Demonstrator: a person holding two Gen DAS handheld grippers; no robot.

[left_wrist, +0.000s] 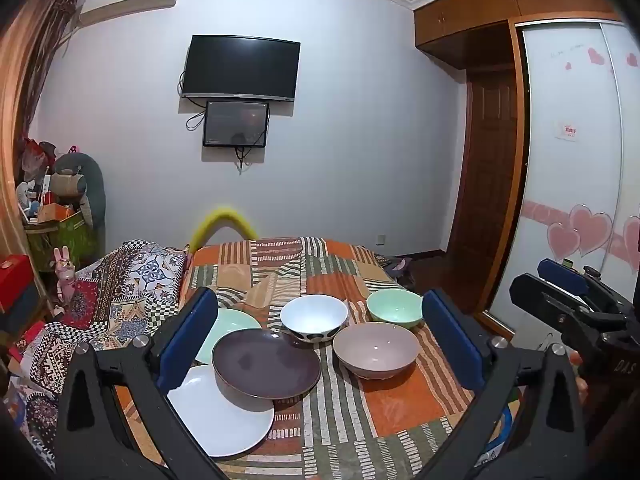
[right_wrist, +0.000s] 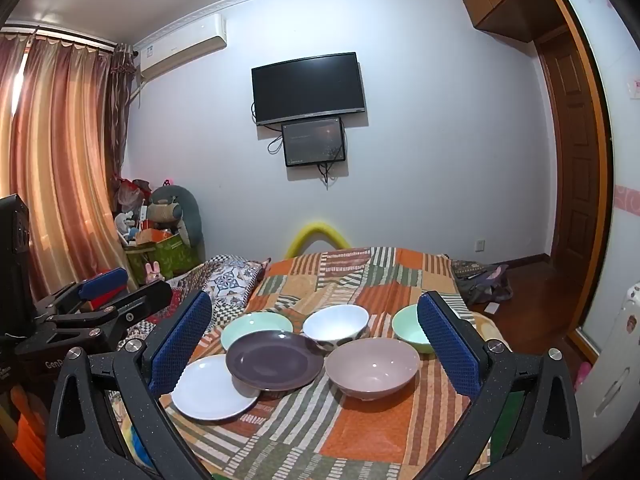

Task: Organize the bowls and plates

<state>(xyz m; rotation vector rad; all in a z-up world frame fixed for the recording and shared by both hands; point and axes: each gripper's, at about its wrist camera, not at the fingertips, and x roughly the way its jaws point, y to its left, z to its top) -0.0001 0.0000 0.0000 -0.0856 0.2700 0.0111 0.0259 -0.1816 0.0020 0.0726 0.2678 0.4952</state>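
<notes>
On a striped patchwork cloth [left_wrist: 360,420] lie a dark purple plate [left_wrist: 266,362] overlapping a white plate [left_wrist: 224,416] and a mint plate [left_wrist: 228,326]. To their right stand a white bowl with black spots [left_wrist: 314,316], a mint bowl [left_wrist: 394,306] and a pinkish-grey bowl [left_wrist: 376,348]. The same dishes show in the right wrist view: purple plate [right_wrist: 274,360], white plate [right_wrist: 212,390], mint plate [right_wrist: 256,326], white bowl [right_wrist: 335,322], mint bowl [right_wrist: 410,328], pinkish-grey bowl [right_wrist: 372,366]. My left gripper [left_wrist: 320,340] and right gripper [right_wrist: 316,344] are open and empty, held above the near side of the dishes.
The right gripper's body [left_wrist: 576,304] shows at the right edge of the left view; the left gripper's body [right_wrist: 96,308] shows at the left of the right view. A patterned quilt [left_wrist: 120,292] lies left of the cloth. A wardrobe [left_wrist: 568,160] stands right.
</notes>
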